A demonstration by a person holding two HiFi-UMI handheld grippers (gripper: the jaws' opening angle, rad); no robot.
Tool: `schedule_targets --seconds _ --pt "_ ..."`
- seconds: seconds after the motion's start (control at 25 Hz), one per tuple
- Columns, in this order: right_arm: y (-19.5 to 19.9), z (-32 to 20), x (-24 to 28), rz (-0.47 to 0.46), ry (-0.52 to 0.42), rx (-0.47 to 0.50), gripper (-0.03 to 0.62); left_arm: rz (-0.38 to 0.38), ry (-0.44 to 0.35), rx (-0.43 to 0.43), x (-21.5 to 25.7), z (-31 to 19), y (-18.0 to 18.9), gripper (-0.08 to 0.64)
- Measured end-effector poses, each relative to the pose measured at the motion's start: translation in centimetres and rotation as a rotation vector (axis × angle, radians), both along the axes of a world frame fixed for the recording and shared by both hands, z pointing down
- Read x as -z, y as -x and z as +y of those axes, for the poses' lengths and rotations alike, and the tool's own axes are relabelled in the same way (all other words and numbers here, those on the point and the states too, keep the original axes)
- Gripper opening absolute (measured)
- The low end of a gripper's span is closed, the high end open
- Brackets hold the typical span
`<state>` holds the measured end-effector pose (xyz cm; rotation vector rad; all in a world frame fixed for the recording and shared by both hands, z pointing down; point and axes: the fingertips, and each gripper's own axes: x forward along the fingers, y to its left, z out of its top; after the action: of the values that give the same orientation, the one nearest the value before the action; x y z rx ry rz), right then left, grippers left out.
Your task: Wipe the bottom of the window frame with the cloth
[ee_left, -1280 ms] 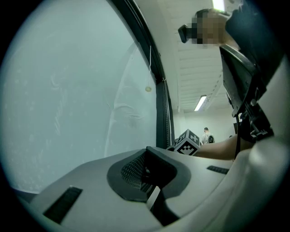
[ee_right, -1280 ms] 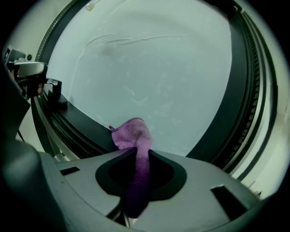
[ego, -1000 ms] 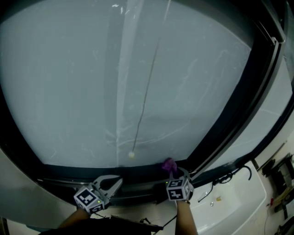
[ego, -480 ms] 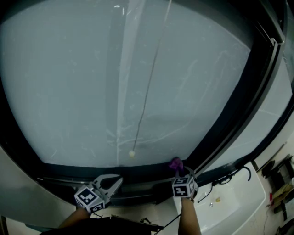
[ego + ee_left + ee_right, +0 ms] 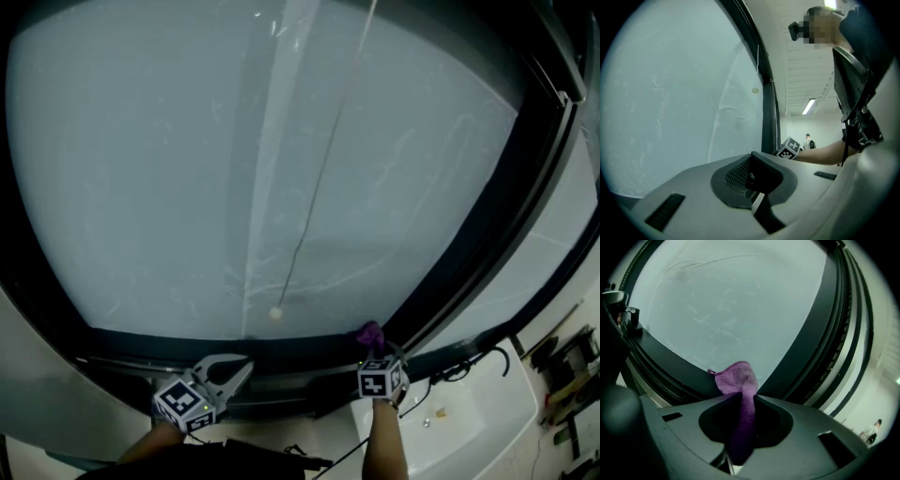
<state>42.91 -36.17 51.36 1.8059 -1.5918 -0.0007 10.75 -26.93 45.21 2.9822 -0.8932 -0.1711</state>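
Note:
A purple cloth [image 5: 370, 334] is pressed against the black bottom bar of the window frame [image 5: 281, 349], close to the corner where the dark upright post [image 5: 487, 225] rises. My right gripper [image 5: 375, 354] is shut on the cloth. In the right gripper view the cloth [image 5: 736, 378] bunches out past the right gripper [image 5: 747, 397] onto the bottom bar [image 5: 670, 364] below the pale glass. My left gripper [image 5: 234, 367] hovers near the bottom bar farther left. In its own view the left gripper [image 5: 751, 161] has its jaws together and holds nothing.
A blind cord ending in a small bead [image 5: 276, 313] hangs in front of the glass. A white ledge [image 5: 487, 412] lies below the frame at the right, with a black cable [image 5: 469, 361] and small tools [image 5: 562, 361].
My right gripper has slid the cloth to the right along the bottom bar, toward the corner post. The left gripper has stayed where it was.

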Motion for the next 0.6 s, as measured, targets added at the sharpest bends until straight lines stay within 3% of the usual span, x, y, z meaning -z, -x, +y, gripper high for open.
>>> schedule_targets --seconds 0.4,0.6 --pt "-2.0 0.5 -0.2 -0.009 -0.022 -0.084 0.075 -0.011 0.002 0.000 -0.1 0.1 -0.1 0.002" --pt "-2.7 0.7 -0.4 -0.062 -0.044 -0.125 0.075 -0.018 -0.001 0.004 0.0 0.0 0.0 0.002"
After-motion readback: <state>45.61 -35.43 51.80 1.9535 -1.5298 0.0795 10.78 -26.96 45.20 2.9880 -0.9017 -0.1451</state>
